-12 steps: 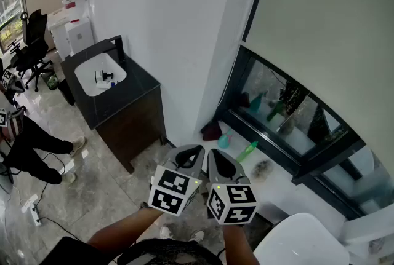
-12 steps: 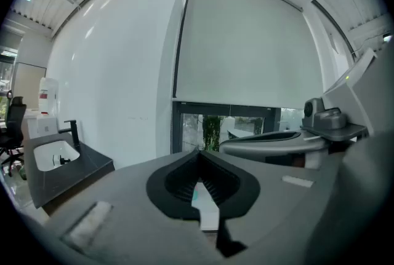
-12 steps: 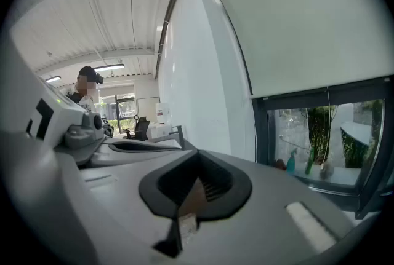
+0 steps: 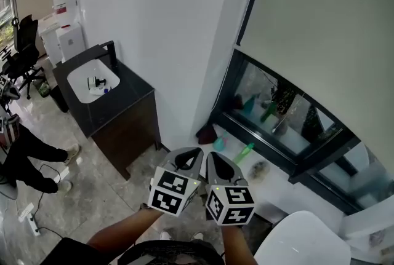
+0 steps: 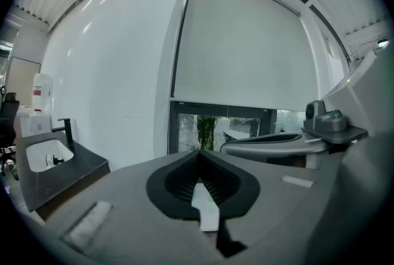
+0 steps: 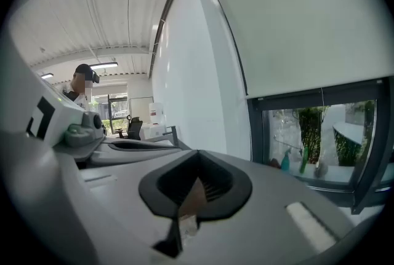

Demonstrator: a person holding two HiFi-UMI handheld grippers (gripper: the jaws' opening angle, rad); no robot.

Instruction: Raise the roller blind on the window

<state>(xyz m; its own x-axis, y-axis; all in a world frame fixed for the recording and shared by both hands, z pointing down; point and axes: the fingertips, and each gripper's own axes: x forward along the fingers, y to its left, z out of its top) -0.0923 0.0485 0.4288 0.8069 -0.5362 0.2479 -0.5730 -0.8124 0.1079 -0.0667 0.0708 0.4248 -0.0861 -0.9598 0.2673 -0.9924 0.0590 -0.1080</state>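
Observation:
The cream roller blind (image 4: 320,30) hangs low over the dark-framed window (image 4: 277,119), leaving only a strip of glass bare at the bottom. My left gripper (image 4: 186,159) and right gripper (image 4: 220,163) are held side by side low in the head view, well short of the window. Both are shut with nothing between the jaws. In the left gripper view the blind (image 5: 246,48) fills the middle above my left gripper (image 5: 198,152). The right gripper view has the blind (image 6: 308,18) at upper right, a thin cord (image 6: 321,98) under its lower edge, and my right gripper (image 6: 198,152) below.
A dark cabinet (image 4: 132,119) with a white sink (image 4: 92,80) stands against the white wall on the left. Spray bottles (image 4: 246,151) lie on the sill below the window. A white seat (image 4: 301,239) is at lower right. A person (image 4: 24,156) stands at far left.
The head view has swung slightly, so the cabinet and window sit a little further left and higher. Both grippers stay shut and side by side.

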